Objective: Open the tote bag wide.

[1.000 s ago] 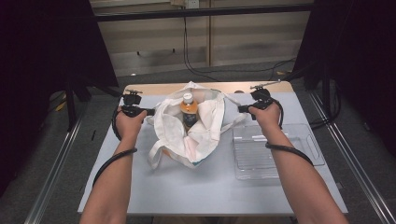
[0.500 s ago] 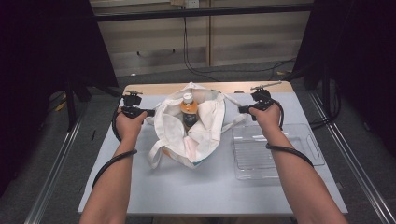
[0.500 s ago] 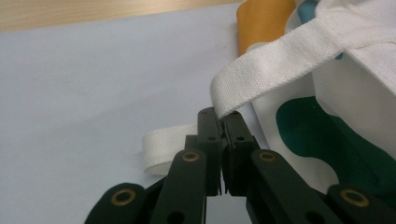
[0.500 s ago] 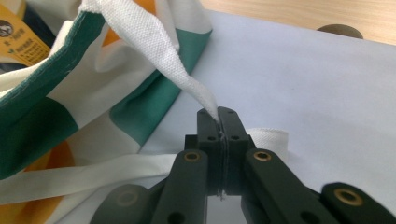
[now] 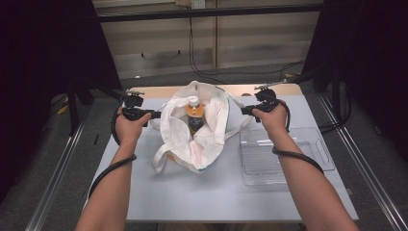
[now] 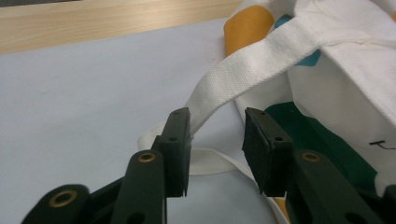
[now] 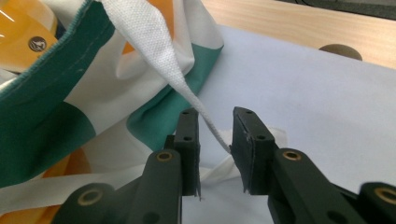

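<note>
Flanking the white tote bag (image 5: 192,127) at centre frame, the left tool (image 6: 217,140) and right tool (image 7: 215,135) each stand spread with a bag strap (image 6: 261,60) running between the jaws, unpinched; the other strap (image 7: 154,60) slants down from upper left in the right gripper view; likely both handles are about to be gripped to hold the mouth wide; an orange drink bottle (image 5: 194,113) stands upright inside; a clear plastic tray (image 5: 284,156) lies on the bench (image 5: 144,192) at right of the bag.
</note>
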